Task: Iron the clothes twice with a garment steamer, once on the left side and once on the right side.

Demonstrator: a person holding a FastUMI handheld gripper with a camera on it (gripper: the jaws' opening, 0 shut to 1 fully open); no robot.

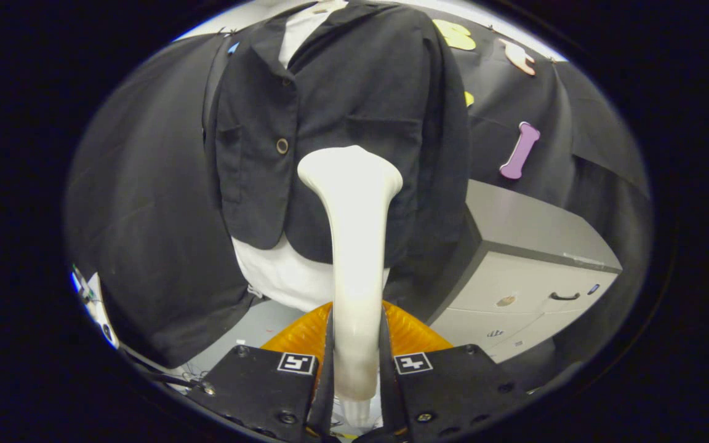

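Steamer held up against the hanging jacket.

The gripper (357, 369) is clamping both fingers on the steamer (354, 246) handle, its long axis running straight ahead, its head lying over the jacket (342, 98) just right of the button line, low on the front panel.

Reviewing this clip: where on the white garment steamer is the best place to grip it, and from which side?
The slim straight handle of the garment steamer, from its rear end, as the gripper does now: fingers squeeze both sides of the shaft, leaving the flared head free to face the black jacket.
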